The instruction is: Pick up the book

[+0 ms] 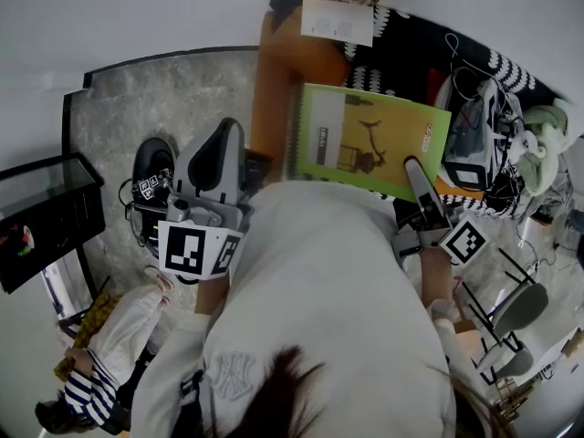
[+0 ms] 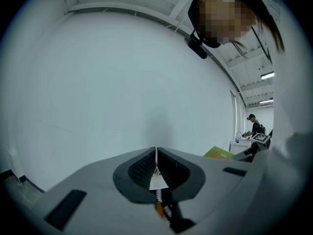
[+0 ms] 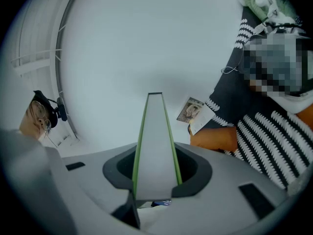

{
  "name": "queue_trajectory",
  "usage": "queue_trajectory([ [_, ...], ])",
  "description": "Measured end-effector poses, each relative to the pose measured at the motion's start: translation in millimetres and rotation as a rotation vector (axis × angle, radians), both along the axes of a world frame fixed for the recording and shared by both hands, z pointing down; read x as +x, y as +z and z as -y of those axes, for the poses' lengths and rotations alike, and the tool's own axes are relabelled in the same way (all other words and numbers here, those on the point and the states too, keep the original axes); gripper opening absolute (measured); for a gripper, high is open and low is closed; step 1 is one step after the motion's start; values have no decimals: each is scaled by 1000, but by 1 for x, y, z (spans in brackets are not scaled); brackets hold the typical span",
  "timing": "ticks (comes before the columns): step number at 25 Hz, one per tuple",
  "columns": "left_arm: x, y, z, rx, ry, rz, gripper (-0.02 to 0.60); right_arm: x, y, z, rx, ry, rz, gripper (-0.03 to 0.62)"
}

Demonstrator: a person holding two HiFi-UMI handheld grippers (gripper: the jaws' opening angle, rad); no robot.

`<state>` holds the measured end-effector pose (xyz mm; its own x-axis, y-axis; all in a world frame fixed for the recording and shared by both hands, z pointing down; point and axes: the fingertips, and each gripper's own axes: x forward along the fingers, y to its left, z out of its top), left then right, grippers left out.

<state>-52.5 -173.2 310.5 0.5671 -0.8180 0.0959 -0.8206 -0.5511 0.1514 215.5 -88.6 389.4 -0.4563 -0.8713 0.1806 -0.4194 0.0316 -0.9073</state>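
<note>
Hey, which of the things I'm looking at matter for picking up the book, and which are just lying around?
For the job:
green book, clamped in the right gripper.

Lying about:
booklet, orange cushion, black-and-white cloth, glass box, cables. The left gripper is shut, away from the book.

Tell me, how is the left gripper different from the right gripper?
The right gripper is clamped on the edge of the green book, while the left gripper holds nothing. The right gripper's jaws stand apart with the book between them, but the left gripper's jaws are pressed together. Both grippers are grey.
</note>
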Motion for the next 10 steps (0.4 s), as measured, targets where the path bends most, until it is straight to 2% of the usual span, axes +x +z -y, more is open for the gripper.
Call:
queue_trajectory([
  [10, -2, 0, 0, -1, -5, -5, 18, -1, 0, 0, -4, 0, 1, 144],
])
